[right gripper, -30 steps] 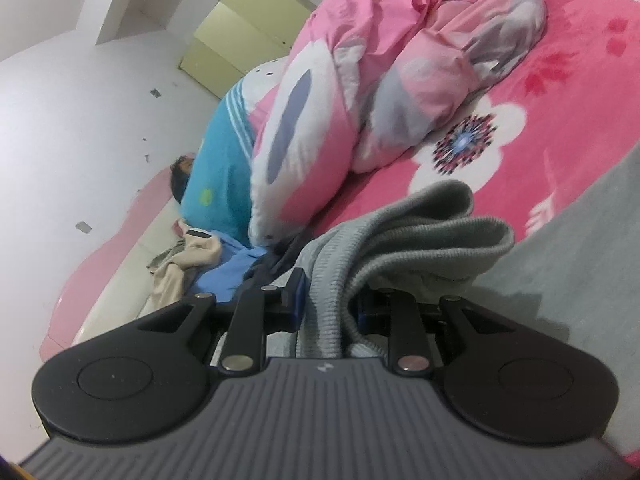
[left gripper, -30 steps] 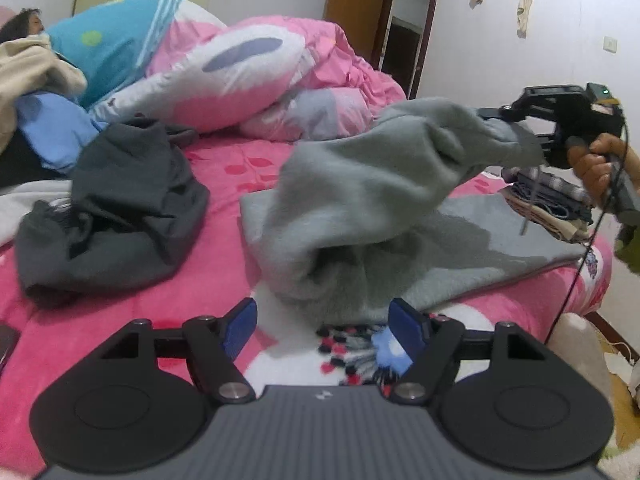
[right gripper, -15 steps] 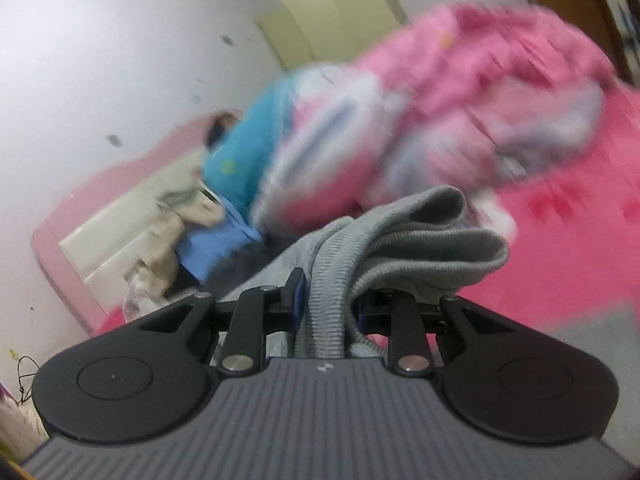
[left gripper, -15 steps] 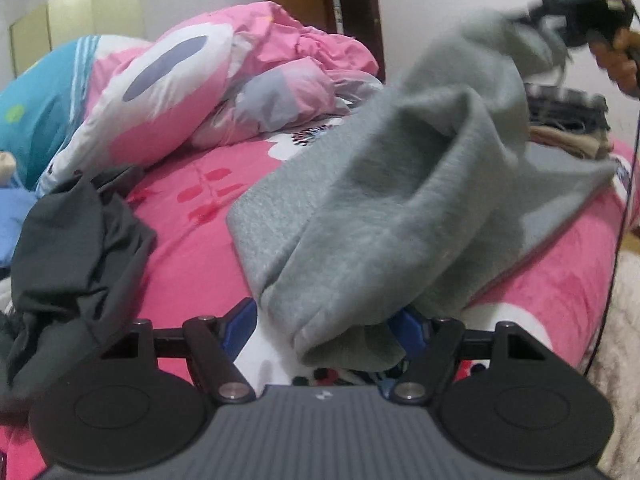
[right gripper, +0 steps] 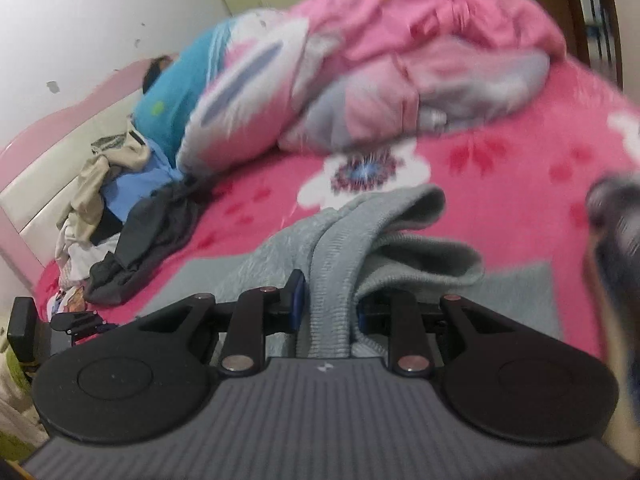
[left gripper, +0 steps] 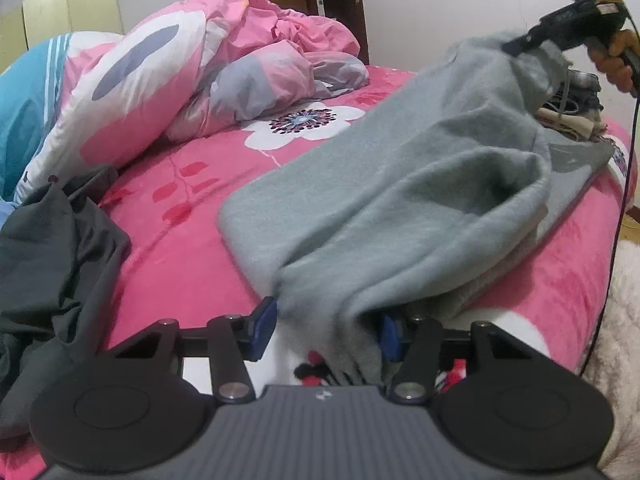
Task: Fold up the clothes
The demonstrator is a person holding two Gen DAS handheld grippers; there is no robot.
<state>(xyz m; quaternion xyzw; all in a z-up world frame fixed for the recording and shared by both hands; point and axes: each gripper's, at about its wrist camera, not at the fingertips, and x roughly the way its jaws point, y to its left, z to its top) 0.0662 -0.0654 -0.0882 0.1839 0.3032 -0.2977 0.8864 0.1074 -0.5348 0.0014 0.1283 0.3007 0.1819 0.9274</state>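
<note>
Grey fleece garment (left gripper: 400, 200) is spread across the pink floral blanket (left gripper: 192, 216) at the near edge of the bed, one part raised and draped between the two grippers.

Left gripper (left gripper: 326, 330): jaws closing at this moment; a bunched fold of the grey fleece lies between the blue pads (left gripper: 264, 320). Fabric is seen against the right-hand pad; a sliver of gap remains at the left-hand pad, so a full pinch is not yet confirmed.

Right gripper (right gripper: 328, 304): pads pressed onto the ribbed hem (right gripper: 332, 276) of the same garment, pinch narrow and firm. In the left wrist view the right gripper (left gripper: 516, 46) is seen held high, with the fleece hanging from it.

Risks judged from this state:
- If the left jaws shut on only the outer layer of the bunch, the inner layers could slide out once lifted, giving a crooked fold
- The raised span sags in the middle; uneven pull from the two sides would likely skew the edge line
- The dark grey garment (left gripper: 52, 264) lies near on the left; a wide sweep could drag it along
- The small folded pile (left gripper: 576, 116) sits just behind the raised end and could be knocked by the hanging fleece

Right wrist view is motion-blurred; finer detail cannot be told
</note>
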